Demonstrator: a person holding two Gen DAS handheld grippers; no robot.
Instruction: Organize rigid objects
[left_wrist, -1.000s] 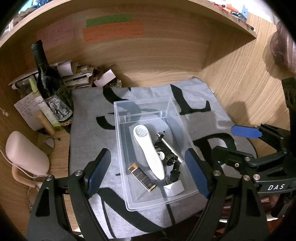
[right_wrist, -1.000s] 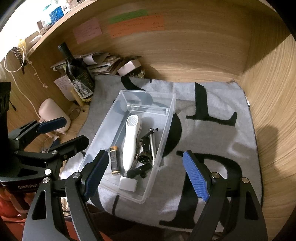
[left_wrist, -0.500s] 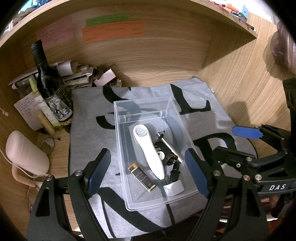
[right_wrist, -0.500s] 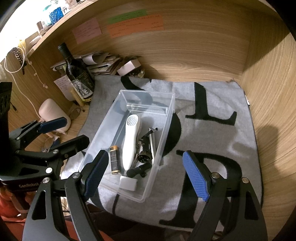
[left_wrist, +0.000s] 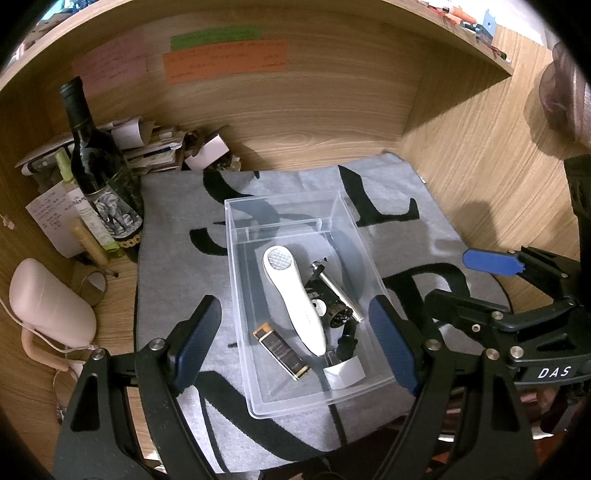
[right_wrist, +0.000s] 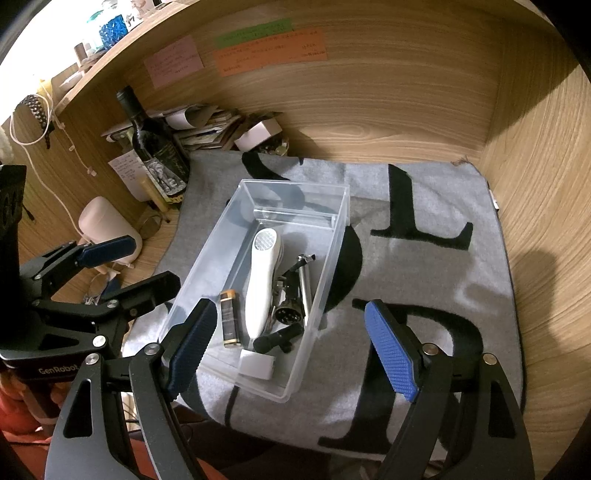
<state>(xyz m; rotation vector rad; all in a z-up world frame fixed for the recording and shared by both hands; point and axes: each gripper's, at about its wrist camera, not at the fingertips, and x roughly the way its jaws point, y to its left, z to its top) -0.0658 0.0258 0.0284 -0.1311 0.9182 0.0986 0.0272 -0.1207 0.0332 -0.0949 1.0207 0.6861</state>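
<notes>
Clear plastic bin (left_wrist: 236, 280) sits on the grey mat (right_wrist: 424, 266), holding a white wand (left_wrist: 295, 299), a corkscrew (left_wrist: 332, 295) and what may be a lighter (left_wrist: 280, 349). Left gripper (left_wrist: 295, 343) and right gripper (right_wrist: 291, 350) hover spread and empty. A careless grab could skid the light bin or snag the tangled corkscrew.

Both wrist cams look down-forward from the near edge. Left sits left of the clear bin (left_wrist: 236, 266), right sits right (right_wrist: 334, 258). Both share the bin and grey mat (left_wrist: 166, 221) (right_wrist: 424, 258).
</notes>
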